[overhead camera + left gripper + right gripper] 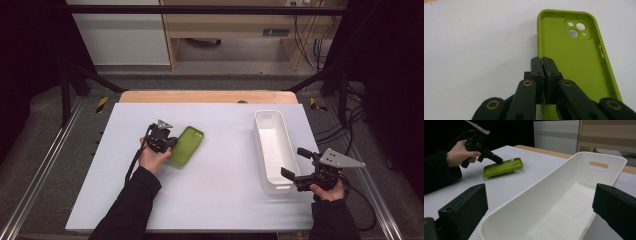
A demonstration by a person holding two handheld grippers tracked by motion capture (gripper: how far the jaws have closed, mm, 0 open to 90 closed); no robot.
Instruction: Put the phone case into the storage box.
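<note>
The left gripper (543,61) is clamped on the side wall of the green phone case (576,62), one edge lifted off the table (225,200). The right gripper (299,162), jaws apart, straddles the white bin (272,150)'s near end. Transfer into the bin looks still outstanding.

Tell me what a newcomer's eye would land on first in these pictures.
The bright green silicone phone case stands out left of centre on the pale table, hollow side up, with the left tongs shut on its side wall. To the right lies a long white plastic bin, empty. The right tongs are open at the bin's near end, one jaw either side of it.
</note>
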